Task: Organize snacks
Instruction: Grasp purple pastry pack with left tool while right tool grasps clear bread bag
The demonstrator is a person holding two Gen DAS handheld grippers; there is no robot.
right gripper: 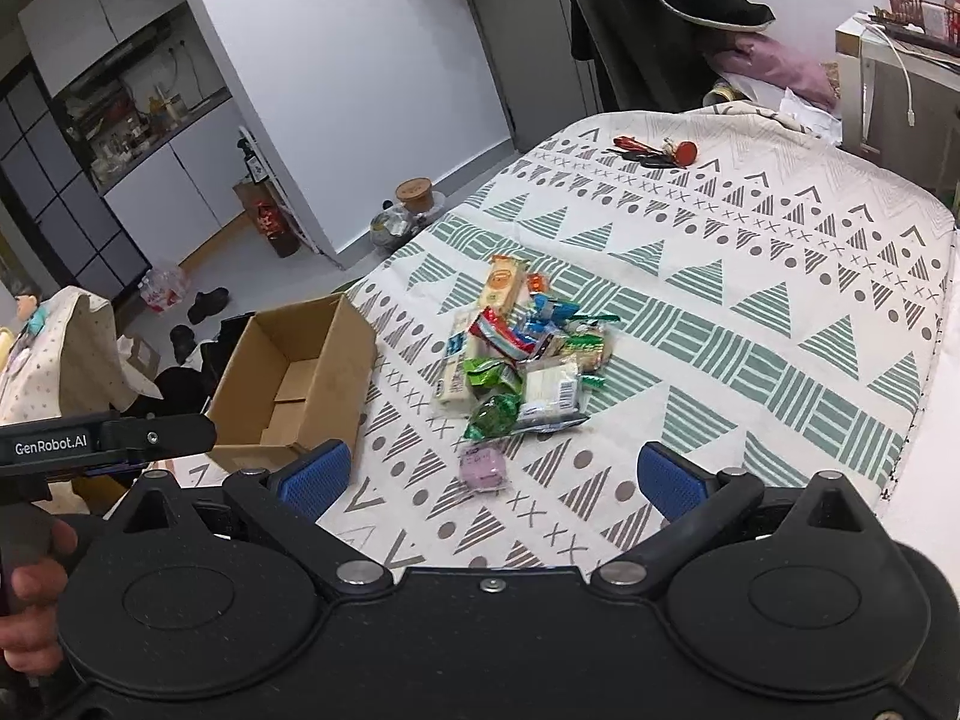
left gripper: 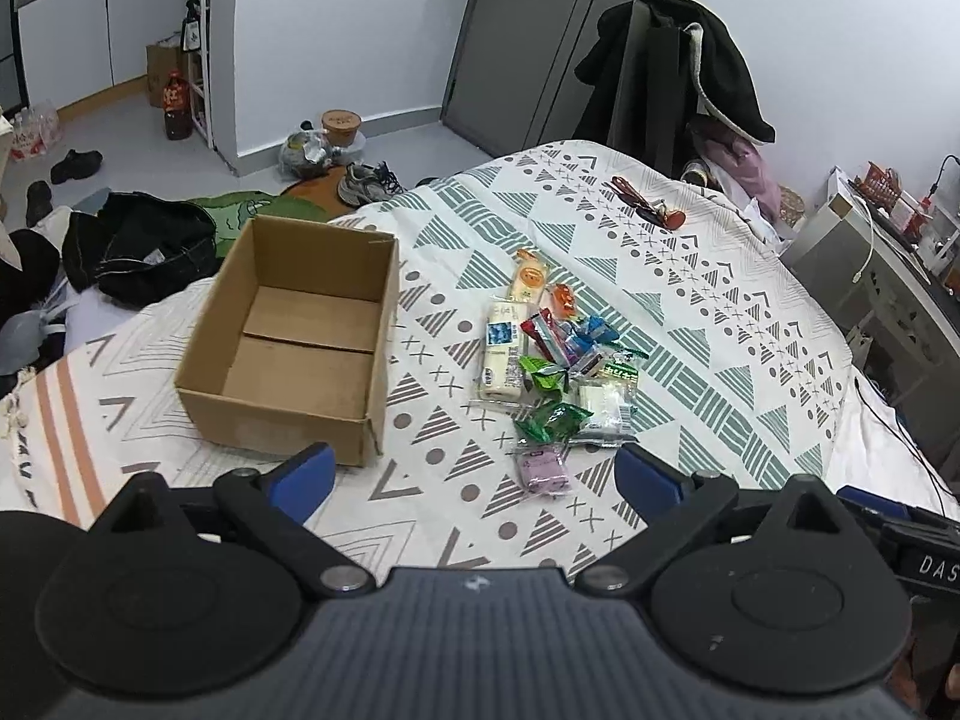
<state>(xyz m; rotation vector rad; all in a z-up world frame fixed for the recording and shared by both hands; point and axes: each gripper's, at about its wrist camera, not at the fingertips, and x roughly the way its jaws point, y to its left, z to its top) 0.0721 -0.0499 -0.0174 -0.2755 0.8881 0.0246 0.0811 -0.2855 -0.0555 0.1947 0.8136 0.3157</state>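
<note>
The purple snack packet (right gripper: 483, 465) lies just ahead between the spread fingers of the right claw (right gripper: 491, 474); the left claw (left gripper: 474, 471), also released, sits nearer the cardboard box (left gripper: 288, 336).

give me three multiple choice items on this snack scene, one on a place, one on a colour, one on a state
1. Where does the cardboard box sit relative to the snack pile, in the left wrist view?
A. to its left
B. to its right
C. on top of it

2. What colour is the snack packet nearest the left tongs?
A. orange
B. pale purple
C. black

3. What is the state of the box?
A. taped shut
B. open and empty
C. open and full of snacks

Answers:
1. A, the box stands left of the pile on the patterned cloth.
2. B, the closest packet is pale purple.
3. B, its bare cardboard floor shows, with no snacks inside.

Both the left tongs and the right tongs are open and hold nothing.
</note>
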